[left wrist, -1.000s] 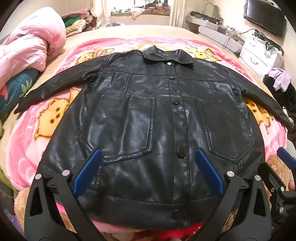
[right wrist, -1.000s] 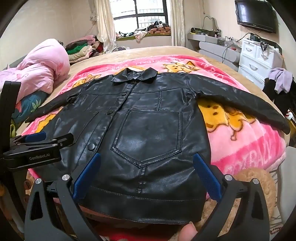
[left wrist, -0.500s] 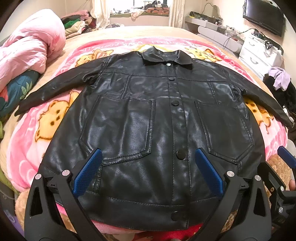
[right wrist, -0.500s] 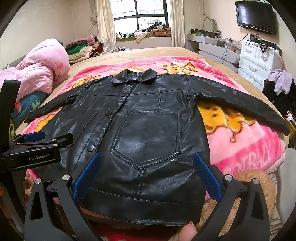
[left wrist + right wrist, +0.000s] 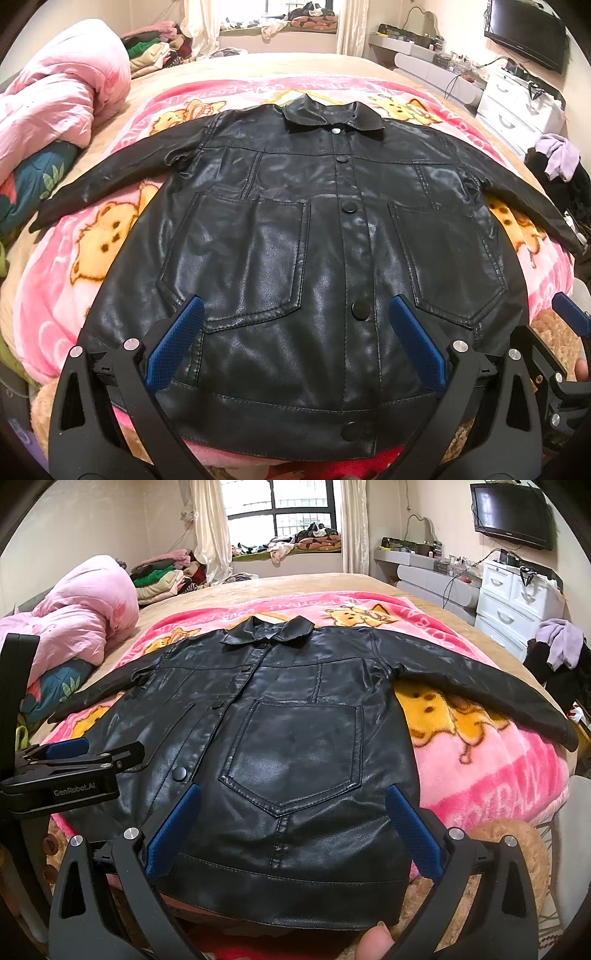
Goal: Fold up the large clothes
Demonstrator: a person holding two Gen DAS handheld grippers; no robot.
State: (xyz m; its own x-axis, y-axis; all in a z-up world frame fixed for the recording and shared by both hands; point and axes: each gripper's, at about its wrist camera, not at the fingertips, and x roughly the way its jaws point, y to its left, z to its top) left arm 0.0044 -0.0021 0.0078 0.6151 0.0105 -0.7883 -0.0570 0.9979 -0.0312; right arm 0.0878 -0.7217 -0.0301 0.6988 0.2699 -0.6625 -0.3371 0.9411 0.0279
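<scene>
The left claw (image 5: 295,328) is seen spread wide, its blue pads (image 5: 173,347) held apart above the lower front of a black leather jacket (image 5: 295,236), with nothing gripped between them; whether the pads brush the leather cannot be told. The right claw (image 5: 291,819) is likewise released, its fingers parted wide over the jacket's hem side and grasping nothing. The jacket (image 5: 295,746) is laid flat, front up and buttoned, on a pink cartoon-print blanket (image 5: 66,280) spread over a bed (image 5: 295,587), with the collar away from the claws, the hem nearest them and both sleeves stretched outward. In the left wrist view the jacket is shown nearly centred, with both chest pockets and the button row visible, and part of the right claw is seen at the right edge. In the right wrist view only one pocket is shown fully, the left claw is seen from the side at the left edge, and a fingertip (image 5: 376,941) appears at the bottom. A rumpled pink quilt (image 5: 81,605) is seen on the bed's left, a white drawer unit (image 5: 517,602) on the right.
</scene>
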